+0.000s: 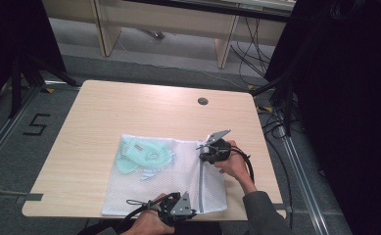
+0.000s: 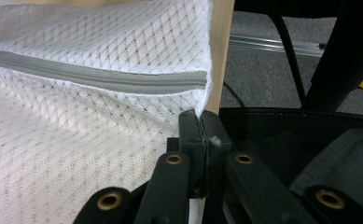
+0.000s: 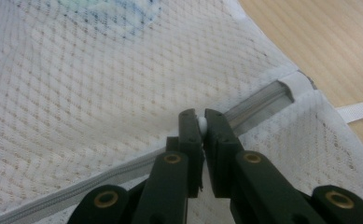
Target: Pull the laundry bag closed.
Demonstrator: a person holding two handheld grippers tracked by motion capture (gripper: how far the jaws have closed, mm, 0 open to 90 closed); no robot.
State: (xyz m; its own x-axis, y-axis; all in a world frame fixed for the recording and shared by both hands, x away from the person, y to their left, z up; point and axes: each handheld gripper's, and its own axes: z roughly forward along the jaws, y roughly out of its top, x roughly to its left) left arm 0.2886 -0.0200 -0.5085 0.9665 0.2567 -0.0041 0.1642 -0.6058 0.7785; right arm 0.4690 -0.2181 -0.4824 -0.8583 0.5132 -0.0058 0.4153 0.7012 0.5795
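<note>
Right gripper view: right tongs (image 3: 201, 122) clamp the zipper pull (image 3: 201, 124); left tongs (image 2: 200, 122) pinch the mesh bag (image 2: 76, 154) corner, which may slip.

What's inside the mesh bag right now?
Through the white mesh bag a mint-green garment shows, bunched at the far left end. The mesh blurs its details, and whatever lies beneath it is covered.

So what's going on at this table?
A person is working a white mesh bag with two tongs. The left tongs are shut on the bag's near edge, at the table's edge, by one end of the zipper. The right tongs pinch the white zipper pull near the far end. Something pale green lies inside.
</note>
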